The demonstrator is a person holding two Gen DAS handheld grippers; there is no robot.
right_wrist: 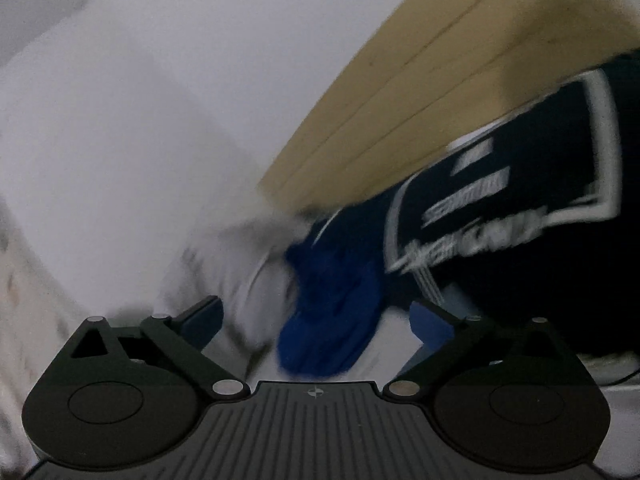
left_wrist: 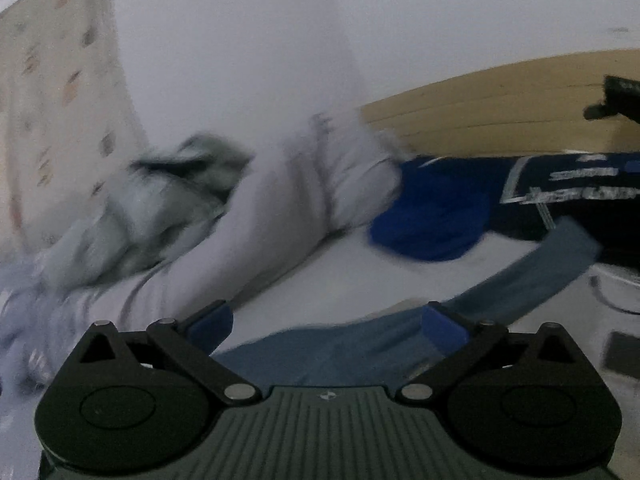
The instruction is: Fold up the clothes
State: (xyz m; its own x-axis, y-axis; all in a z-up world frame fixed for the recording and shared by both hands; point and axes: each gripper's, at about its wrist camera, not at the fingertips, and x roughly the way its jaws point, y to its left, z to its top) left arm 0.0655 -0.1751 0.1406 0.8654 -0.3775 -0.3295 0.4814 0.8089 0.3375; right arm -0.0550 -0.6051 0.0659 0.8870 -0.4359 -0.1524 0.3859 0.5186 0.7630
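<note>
In the left wrist view my left gripper (left_wrist: 326,324) is open and empty above a grey-blue garment (left_wrist: 360,344) that lies spread on the white bed (left_wrist: 380,276), with one strip running off to the right. A heap of white and grey clothes (left_wrist: 272,200) lies beyond it on the left. A bright blue garment (left_wrist: 428,216) and a navy garment with white lettering (left_wrist: 580,188) lie to the right. My right gripper (right_wrist: 316,324) is also open with nothing between its pads. It hangs in front of the bright blue garment (right_wrist: 332,312), with the white clothes (right_wrist: 240,272) to its left and the navy garment (right_wrist: 500,200) to its right. Both views are blurred.
A wooden headboard (left_wrist: 500,104) runs behind the clothes along the white wall. A patterned pale cloth (left_wrist: 52,100) stands at the far left. A black object (left_wrist: 616,98) juts in at the right edge, over the headboard. In the right wrist view the headboard (right_wrist: 420,100) runs diagonally.
</note>
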